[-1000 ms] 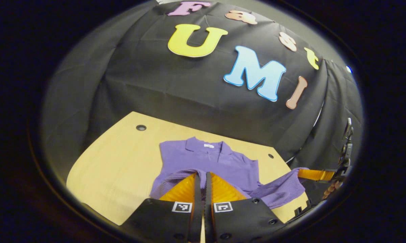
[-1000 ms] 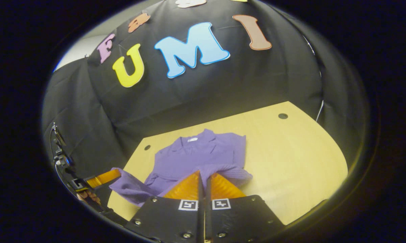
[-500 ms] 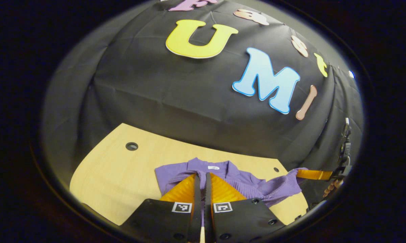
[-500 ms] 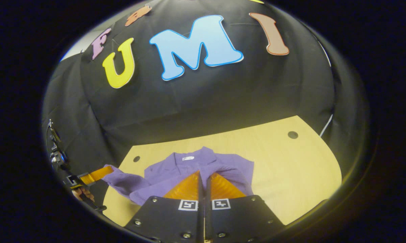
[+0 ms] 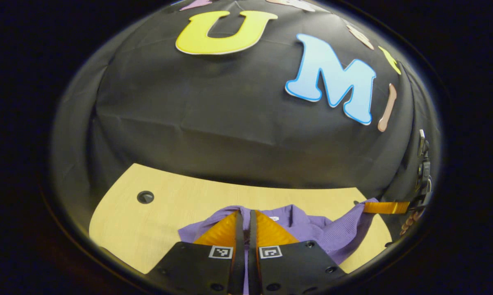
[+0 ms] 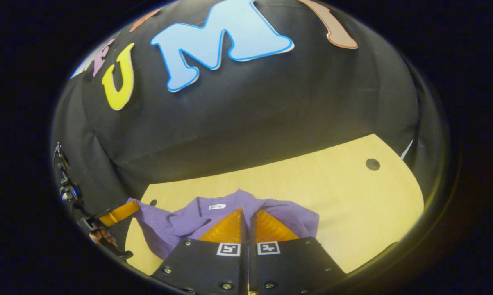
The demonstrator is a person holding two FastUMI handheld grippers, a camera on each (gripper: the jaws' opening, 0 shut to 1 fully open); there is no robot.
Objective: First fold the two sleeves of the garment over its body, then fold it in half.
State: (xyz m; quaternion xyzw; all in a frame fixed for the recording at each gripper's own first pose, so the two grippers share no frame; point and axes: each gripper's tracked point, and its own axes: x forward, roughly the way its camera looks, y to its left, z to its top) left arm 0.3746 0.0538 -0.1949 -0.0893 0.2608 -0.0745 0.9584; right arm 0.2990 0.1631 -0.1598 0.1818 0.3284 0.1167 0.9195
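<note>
In the left gripper view, the left gripper (image 5: 245, 217) sits at the bottom centre of the frame with its jaws closed to a thin slit, pinching purple cloth of the garment (image 5: 303, 227) between the fingers. The garment lies bunched low in the frame on the table (image 5: 148, 221), its collar and a small white tag just above and right of the fingertips. At the right edge the other gripper's finger (image 5: 385, 207) grips a raised corner of the cloth, which stretches from there back down to the rest. In the right gripper view, the right gripper (image 6: 248, 216) is likewise at bottom centre, jaws drawn almost together on a fold of the garment (image 6: 189, 217). The collar with its tag shows just left of the fingertips, and the cloth spreads to both sides on the table (image 6: 353, 205). At the lower left edge the left gripper's finger (image 6: 119, 213) holds a lifted corner, with part of a hand (image 6: 103, 237) beneath it.
</note>
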